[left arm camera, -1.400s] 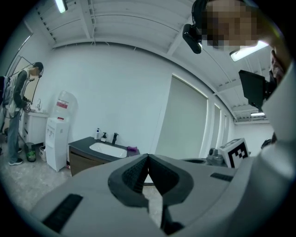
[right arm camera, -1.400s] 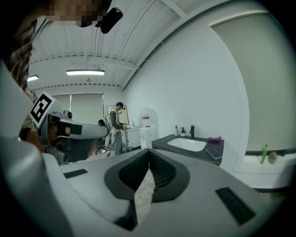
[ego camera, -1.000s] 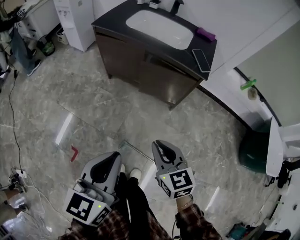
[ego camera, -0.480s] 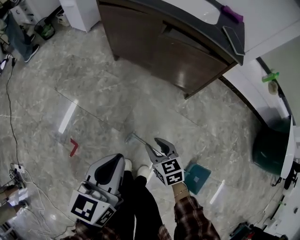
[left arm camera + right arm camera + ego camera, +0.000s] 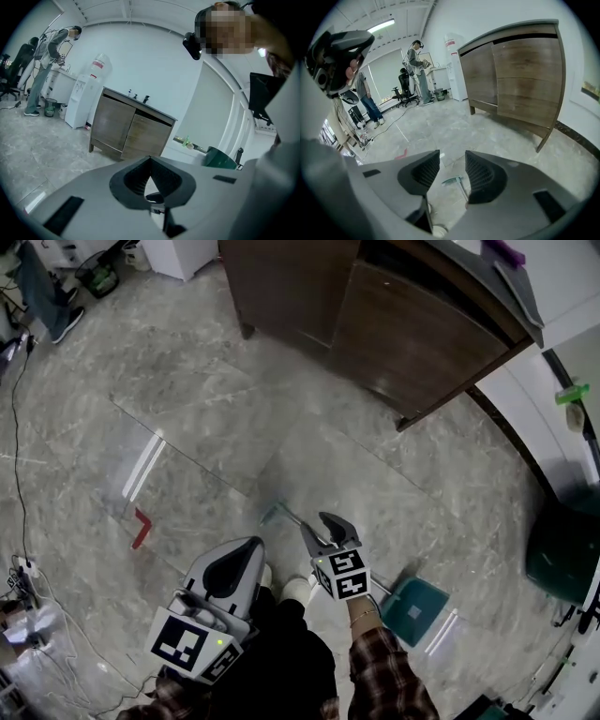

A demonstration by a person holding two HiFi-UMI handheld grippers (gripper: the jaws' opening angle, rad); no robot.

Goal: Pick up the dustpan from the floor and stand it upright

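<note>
Cable (image 5: 21, 427): a thin dark line along the far left of the floor (image 5: 216, 418).
Red mark (image 5: 141, 529): an angled red strip flat on the floor, left of both hand-held grippers.
Left hand-held gripper (image 5: 247, 549): low at the near left, beside the person's legs. In its own view (image 5: 150, 160) the jaws are closed tip to tip with nothing between them.
Shoes (image 5: 296, 589): white, on the floor between the two hand-held grippers.
Right hand-held gripper (image 5: 324, 525): right of the left one, tilted down over the dustpan's handle. In its own view (image 5: 452, 169) the jaws stand wide apart. They have just been opening. The pads grip nothing.
Dustpan (image 5: 412, 611): lying flat on the floor, not upright. Its teal pan is at the near right, just right of the person's plaid sleeve (image 5: 386, 676).
Handle (image 5: 281, 516): runs from the pan up and left, passing under the right hand-held gripper; its teal end lies just left of the jaws. In the right gripper view it shows on the floor through the gap between the jaws (image 5: 461, 186).
Cabinet (image 5: 375, 315): dark wood on short legs, at the far side, well apart from the dustpan.
Bin (image 5: 562, 554): dark green, at the right edge by the wall.
</note>
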